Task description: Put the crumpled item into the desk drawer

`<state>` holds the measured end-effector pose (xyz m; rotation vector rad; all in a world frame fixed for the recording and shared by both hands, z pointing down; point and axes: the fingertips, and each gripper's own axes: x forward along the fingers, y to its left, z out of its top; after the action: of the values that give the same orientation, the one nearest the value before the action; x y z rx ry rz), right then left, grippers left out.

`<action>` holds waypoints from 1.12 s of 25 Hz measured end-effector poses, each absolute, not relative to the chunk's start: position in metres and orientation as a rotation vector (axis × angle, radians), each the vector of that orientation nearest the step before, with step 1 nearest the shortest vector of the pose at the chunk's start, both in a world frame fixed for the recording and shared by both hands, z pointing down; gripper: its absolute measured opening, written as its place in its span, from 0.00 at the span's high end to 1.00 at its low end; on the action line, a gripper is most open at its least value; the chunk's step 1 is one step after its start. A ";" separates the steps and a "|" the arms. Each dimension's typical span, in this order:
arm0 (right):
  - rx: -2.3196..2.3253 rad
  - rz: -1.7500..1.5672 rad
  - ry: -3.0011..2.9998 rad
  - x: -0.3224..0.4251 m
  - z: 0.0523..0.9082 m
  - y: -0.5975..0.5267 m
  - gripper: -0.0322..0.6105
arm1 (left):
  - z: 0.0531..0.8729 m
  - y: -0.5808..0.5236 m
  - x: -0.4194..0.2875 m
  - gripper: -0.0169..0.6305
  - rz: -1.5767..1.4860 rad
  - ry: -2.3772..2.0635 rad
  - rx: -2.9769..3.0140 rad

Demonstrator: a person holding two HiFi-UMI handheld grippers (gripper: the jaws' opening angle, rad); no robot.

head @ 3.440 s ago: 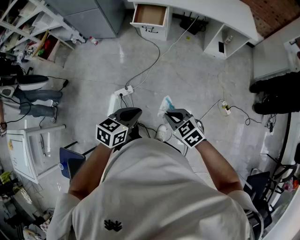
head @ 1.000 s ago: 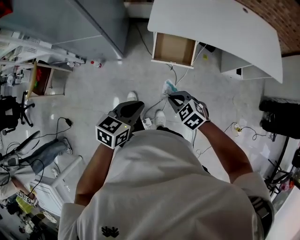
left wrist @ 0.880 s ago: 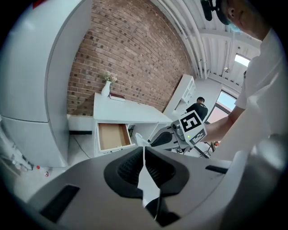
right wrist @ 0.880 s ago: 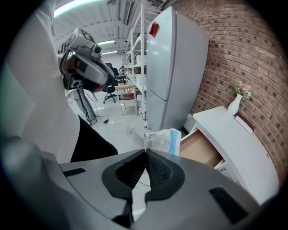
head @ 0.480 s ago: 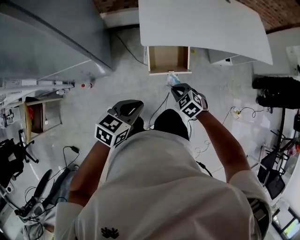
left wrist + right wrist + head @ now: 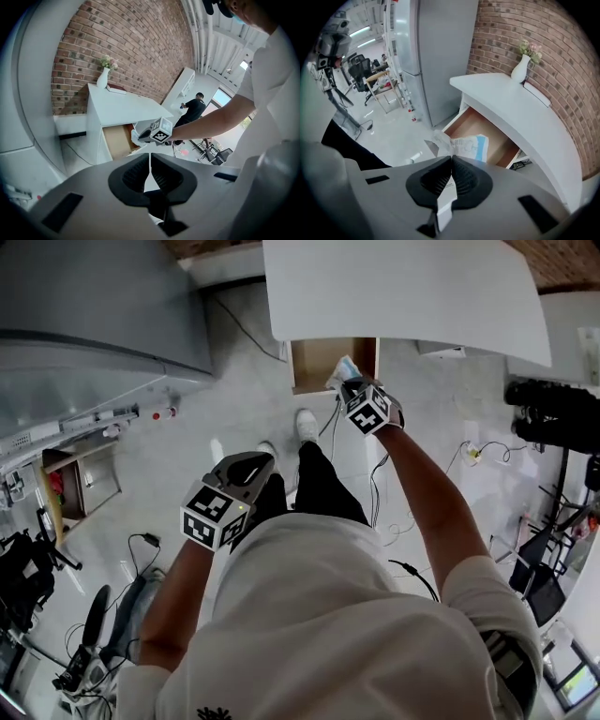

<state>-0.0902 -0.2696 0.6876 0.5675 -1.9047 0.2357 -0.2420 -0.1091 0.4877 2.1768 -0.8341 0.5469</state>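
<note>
White paper [image 6: 461,144] pinched in right gripper [image 6: 451,161] fingers hangs over the open drawer [image 6: 464,123] for release; left gripper [image 6: 150,161] fingers pressed together

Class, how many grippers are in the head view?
2. The left gripper sits near the person's legs; the right gripper is over the open drawer, clamping the crumpled paper. None hidden.

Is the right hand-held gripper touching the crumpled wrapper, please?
Touching: the right gripper view shows the right hand-held gripper shut on the crumpled wrapper.

A crumpled white-and-blue wrapper [image 6: 464,145], pinched in the right gripper [image 6: 451,160], hangs over the open, brown-lined desk drawer [image 6: 465,125].
</note>
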 end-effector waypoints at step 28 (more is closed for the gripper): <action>0.460 0.277 -1.744 -0.050 0.898 -0.421 0.87 | 0.569 -0.215 -0.195 0.93 0.598 -0.845 1.991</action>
<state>-0.0496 -0.4212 0.8979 0.4598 -1.7439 0.2771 -0.1950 -0.2148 0.5694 1.9911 -0.8450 0.5983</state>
